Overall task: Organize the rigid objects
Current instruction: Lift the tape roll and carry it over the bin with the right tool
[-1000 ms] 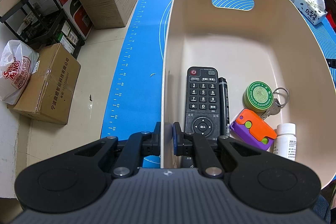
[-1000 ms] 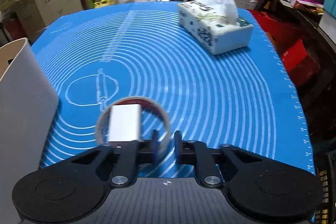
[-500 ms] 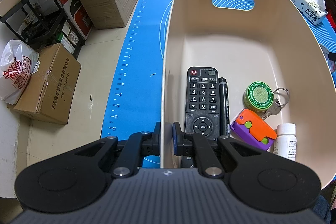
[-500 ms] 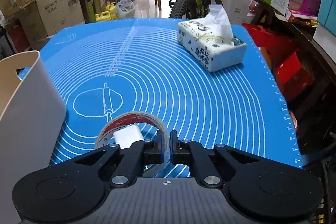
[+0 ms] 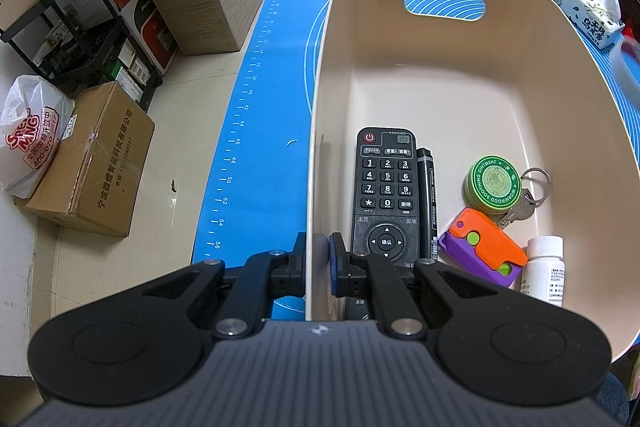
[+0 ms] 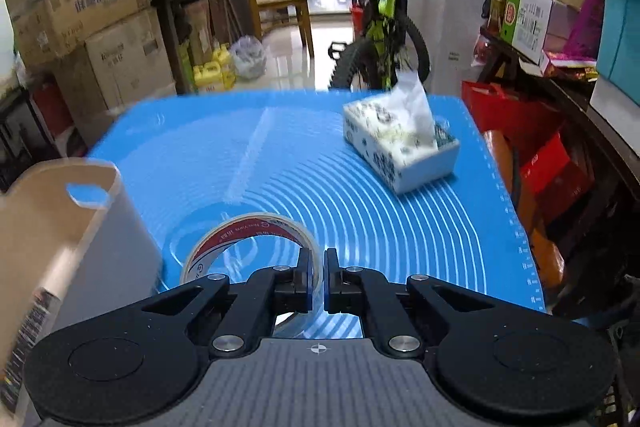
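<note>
My left gripper (image 5: 319,259) is shut on the near left wall of the cream bin (image 5: 320,131). Inside lie a black remote (image 5: 386,195), a black marker (image 5: 427,203), a green ointment tin (image 5: 493,185), keys on a ring (image 5: 528,197), an orange and purple toy (image 5: 482,247) and a white bottle (image 5: 544,275). My right gripper (image 6: 319,281) is shut on the rim of a clear tape roll (image 6: 240,239) and holds it above the blue mat (image 6: 360,211). The bin (image 6: 52,227) stands to its left.
A tissue box (image 6: 400,147) lies on the mat at the far right; it also shows in the left wrist view (image 5: 586,13). Cardboard boxes (image 5: 92,163), a black rack (image 5: 68,39) and a plastic bag (image 5: 28,135) stand on the floor left of the table. A bicycle (image 6: 376,27) stands behind the table.
My right gripper closed on the tape roll and lifted it off the mat, leaving behind the small white block. The left gripper has not moved.
</note>
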A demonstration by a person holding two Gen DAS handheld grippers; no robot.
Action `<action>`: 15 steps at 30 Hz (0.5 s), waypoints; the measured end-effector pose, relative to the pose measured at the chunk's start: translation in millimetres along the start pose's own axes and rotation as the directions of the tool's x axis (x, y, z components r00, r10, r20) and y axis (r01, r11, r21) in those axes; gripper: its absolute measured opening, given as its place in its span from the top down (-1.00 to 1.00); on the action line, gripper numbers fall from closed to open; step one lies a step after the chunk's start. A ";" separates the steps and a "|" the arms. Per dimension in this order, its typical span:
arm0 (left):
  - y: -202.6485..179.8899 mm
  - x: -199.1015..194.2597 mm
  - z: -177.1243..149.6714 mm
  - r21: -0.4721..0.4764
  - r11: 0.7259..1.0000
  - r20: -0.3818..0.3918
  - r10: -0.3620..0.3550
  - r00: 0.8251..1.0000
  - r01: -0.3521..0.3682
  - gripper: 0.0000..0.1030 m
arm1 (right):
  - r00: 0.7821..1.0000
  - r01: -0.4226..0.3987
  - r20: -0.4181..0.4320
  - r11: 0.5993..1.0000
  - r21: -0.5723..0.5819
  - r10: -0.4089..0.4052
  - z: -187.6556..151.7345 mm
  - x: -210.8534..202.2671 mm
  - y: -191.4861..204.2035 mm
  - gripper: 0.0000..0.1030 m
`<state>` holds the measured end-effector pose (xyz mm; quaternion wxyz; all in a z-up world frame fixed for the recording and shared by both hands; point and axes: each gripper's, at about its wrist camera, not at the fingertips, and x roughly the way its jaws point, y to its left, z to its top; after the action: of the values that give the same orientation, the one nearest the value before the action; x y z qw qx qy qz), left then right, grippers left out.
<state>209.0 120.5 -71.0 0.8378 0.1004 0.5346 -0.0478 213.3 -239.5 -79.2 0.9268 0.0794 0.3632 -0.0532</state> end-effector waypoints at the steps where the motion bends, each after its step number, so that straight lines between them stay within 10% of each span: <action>1: 0.2 0.0 -0.1 0.000 1.000 0.000 0.000 1.000 0.000 0.78 | 1.000 -0.008 0.014 1.000 0.002 0.008 3.3 -4.8 3.1 0.68; 15: -0.2 0.1 0.0 0.001 1.000 0.000 0.000 1.000 0.000 0.78 | 0.966 -0.208 0.125 0.967 -0.147 0.227 31.8 -54.3 94.1 0.68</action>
<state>209.0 120.3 -71.2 0.8376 0.1008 0.5347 -0.0478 209.5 -150.7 -8.9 0.9535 0.0533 0.2886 0.0679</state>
